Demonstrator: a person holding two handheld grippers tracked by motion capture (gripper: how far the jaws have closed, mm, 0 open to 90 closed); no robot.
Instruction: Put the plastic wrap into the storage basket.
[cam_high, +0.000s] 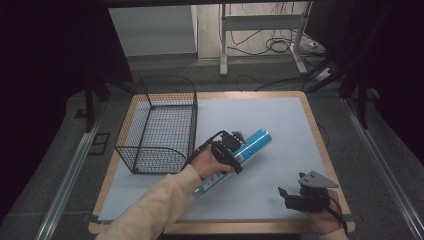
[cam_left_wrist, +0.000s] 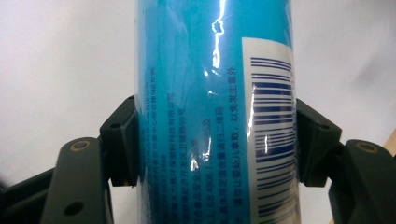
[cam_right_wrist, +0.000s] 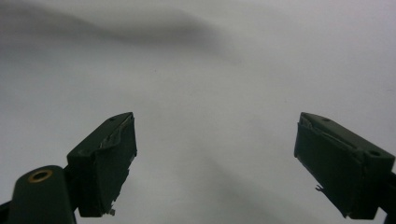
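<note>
Blue can (cam_high: 250, 145) with white barcode label, black wire basket (cam_high: 161, 125).

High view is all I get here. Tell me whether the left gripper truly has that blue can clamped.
Observer: Yes. In the left gripper view both pads press the sides of the blue can, so the left gripper is shut on it.
Operator: Say what's printed where it grips.
Observer: A white label with a dark blue barcode sits against one pad.
Operator: Now report the right gripper.
Observer: The right gripper is open; its jaws stand wide apart with nothing between them over the white mat.
</note>
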